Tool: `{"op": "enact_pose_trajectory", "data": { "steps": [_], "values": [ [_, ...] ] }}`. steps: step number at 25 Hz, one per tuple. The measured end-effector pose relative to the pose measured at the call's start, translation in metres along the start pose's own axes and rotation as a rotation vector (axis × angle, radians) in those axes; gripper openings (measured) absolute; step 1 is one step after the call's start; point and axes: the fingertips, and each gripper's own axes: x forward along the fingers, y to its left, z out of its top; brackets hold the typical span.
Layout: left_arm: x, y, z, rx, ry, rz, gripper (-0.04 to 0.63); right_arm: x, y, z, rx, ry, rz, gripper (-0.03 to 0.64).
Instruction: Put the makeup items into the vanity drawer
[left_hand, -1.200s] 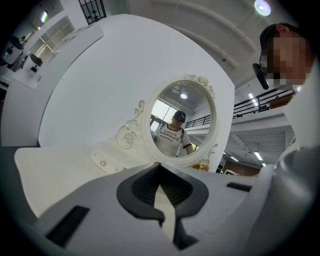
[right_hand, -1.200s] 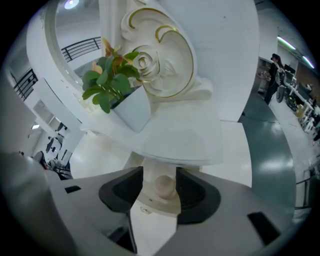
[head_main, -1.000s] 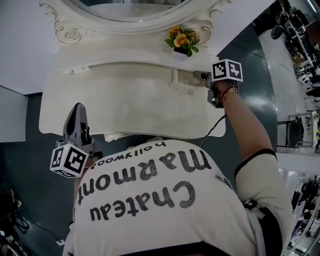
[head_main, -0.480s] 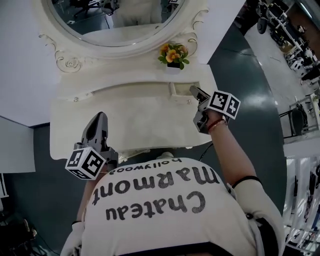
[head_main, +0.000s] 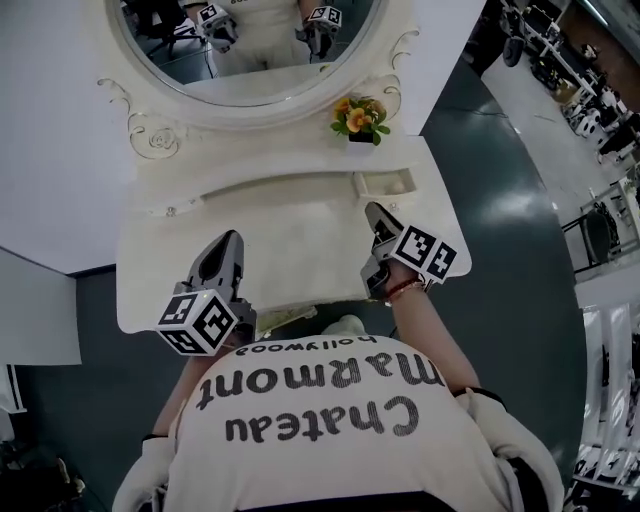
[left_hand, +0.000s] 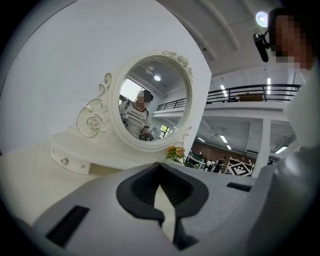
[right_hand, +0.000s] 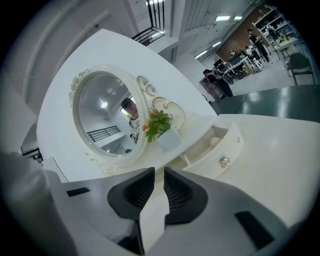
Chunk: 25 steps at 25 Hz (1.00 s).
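Over the bench (head_main: 290, 222), left tongs (head_main: 228, 240) and just-closed right tongs (head_main: 372, 210) hover pressed together on nothing as one pale item (right_hand: 214, 141) lies in the open drawer (right_hand: 210, 159) beside the flowers (head_main: 360, 117), suggesting little remains.

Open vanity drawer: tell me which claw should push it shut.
Right. The right claw, jaws just closed on nothing, hovers nearest the open drawer; the left claw is across the tabletop, farther away.
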Motion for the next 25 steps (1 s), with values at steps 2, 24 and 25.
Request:
{"op": "enact_pose_trajectory", "data": {
  "steps": [2,24,25],
  "values": [
    [-0.001,0.005,-0.003,-0.003,0.013,0.011,0.009,-0.001,0.016,-0.004,-0.037,-0.014,0.024,0.074],
    [0.008,-0.018,-0.005,-0.040,-0.007,0.084,0.008,-0.015,0.097,0.032,-0.428,0.022,0.207,0.072],
    [0.007,-0.021,-0.006,-0.044,-0.008,0.085,0.008,-0.016,0.095,0.031,-0.423,0.033,0.208,0.072]
  ]
}}
